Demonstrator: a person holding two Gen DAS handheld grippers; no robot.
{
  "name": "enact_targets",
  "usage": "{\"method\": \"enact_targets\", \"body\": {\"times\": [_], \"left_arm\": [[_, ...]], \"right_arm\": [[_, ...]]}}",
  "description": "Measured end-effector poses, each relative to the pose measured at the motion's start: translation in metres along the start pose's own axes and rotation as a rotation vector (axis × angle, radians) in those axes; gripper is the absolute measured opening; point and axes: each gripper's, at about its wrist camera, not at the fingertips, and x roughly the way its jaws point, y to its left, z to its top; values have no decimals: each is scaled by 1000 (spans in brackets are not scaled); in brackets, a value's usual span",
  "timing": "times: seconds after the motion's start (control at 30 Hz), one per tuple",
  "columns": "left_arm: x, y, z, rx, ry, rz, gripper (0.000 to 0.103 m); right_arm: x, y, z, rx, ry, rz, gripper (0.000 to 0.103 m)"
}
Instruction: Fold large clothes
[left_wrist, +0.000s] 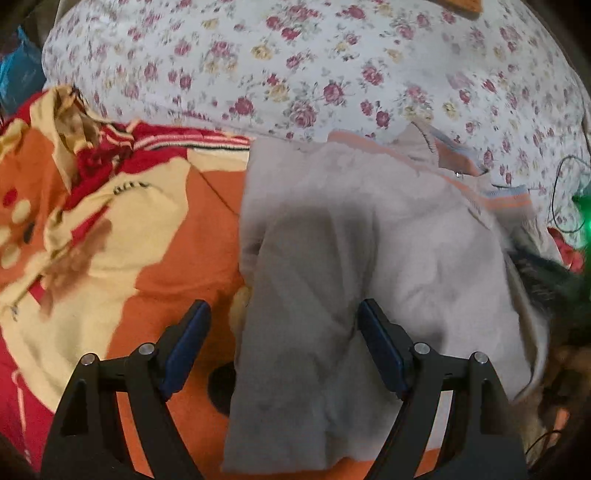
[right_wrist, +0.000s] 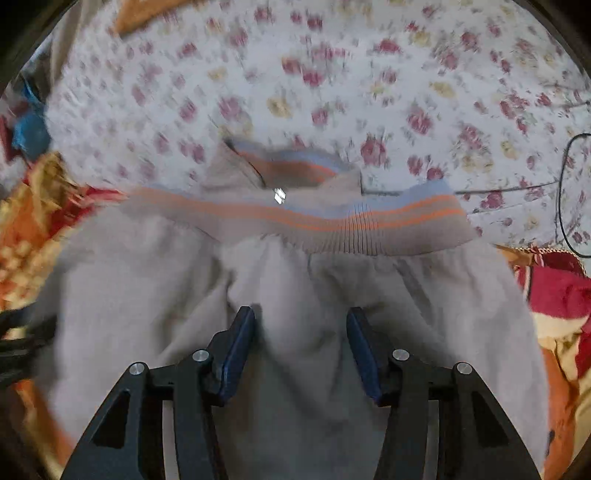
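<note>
A large beige garment (left_wrist: 369, 240) with a ribbed hem band striped orange and light blue (right_wrist: 388, 225) lies spread on the bed. A small metal zip pull (right_wrist: 279, 195) shows near its collar. My left gripper (left_wrist: 284, 306) hovers over the garment's left edge, jaws wide open and nothing pinched. One blue-padded finger is over the orange blanket, the other over the cloth. My right gripper (right_wrist: 301, 312) is low over the garment's middle, below the striped band. Its jaws stand apart with a soft ridge of beige cloth between them, and the pads do not visibly press on it.
An orange, red and cream blanket (left_wrist: 155, 229) lies under and left of the garment. A white floral sheet (left_wrist: 295, 66) covers the far side. A black cable (right_wrist: 565, 192) loops at the right. Something blue (left_wrist: 18, 70) sits at the far left.
</note>
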Motion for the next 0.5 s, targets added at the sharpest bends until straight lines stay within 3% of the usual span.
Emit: {"method": "enact_targets", "body": {"times": [0.1, 0.23, 0.37, 0.5], "left_arm": [[2, -2, 1, 4, -4, 6, 83], [2, -3, 1, 4, -7, 14, 83], [3, -2, 1, -6, -2, 8, 83], [3, -3, 1, -5, -4, 10, 83]], "right_arm": [[13, -1, -6, -5, -29, -27, 52], [2, 1, -1, 5, 2, -45, 55], [-35, 0, -6, 60, -43, 49, 56], [-40, 9, -12, 44, -43, 89, 57]]}}
